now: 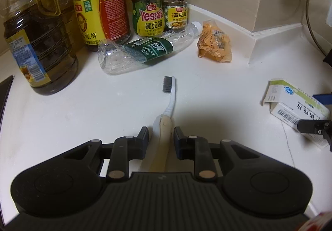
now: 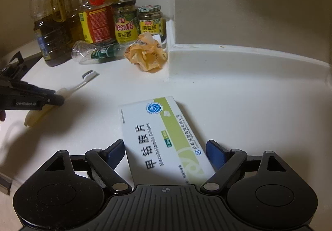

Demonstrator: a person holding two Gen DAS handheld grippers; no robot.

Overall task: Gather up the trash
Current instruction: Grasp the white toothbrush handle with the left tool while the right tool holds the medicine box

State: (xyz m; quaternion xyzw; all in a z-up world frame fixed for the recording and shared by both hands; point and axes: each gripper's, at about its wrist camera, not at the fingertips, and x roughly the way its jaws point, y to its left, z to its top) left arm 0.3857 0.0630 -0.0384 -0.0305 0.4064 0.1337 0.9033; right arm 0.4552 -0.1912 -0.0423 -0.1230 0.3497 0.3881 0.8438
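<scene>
1. Counter (image 1: 103,110): white, backed by a cream wall corner.
2. Left gripper (image 1: 161,133): jaws narrowed around the toothbrush (image 1: 170,98) handle; small gaps show either side of the handle, so contact cannot be confirmed. Bristle head points to 12 o'clock. In the right wrist view "GenRobot.AI" is printed on this gripper's arm.
3. Right gripper (image 2: 165,148): jaws spread wide, released; the box (image 2: 164,133) lies flat between the blue pads, which do not press on it.
4. Box text: "甲钴胺片", "Mecobalamin Tablets", a blue round logo, a green stripe; barcode on the end in the left wrist view, where an end flap stands open. Contents not visible.
5. Bottle (image 1: 143,50): clear plastic, crushed, on its side at 11 o'clock from the toothbrush; green label, white cap, looks empty.
6. Wrapper (image 1: 214,43): crumpled orange-yellow, at 1 o'clock from the toothbrush, near the wall corner; print unreadable.
7. Big jar (image 1: 148,10): "Yes!", "黄豆酱", dark lid, brownish paste inside.
8. Small jar (image 1: 176,9): checked lid, "黄豆酱", dark paste.
9. Oil jug (image 1: 39,44) at 10 o'clock: dark amber oil roughly halfway up; blue-yellow label illegible.
10. Red jug (image 1: 101,13): red handle, yellow-red label, small print unreadable
</scene>
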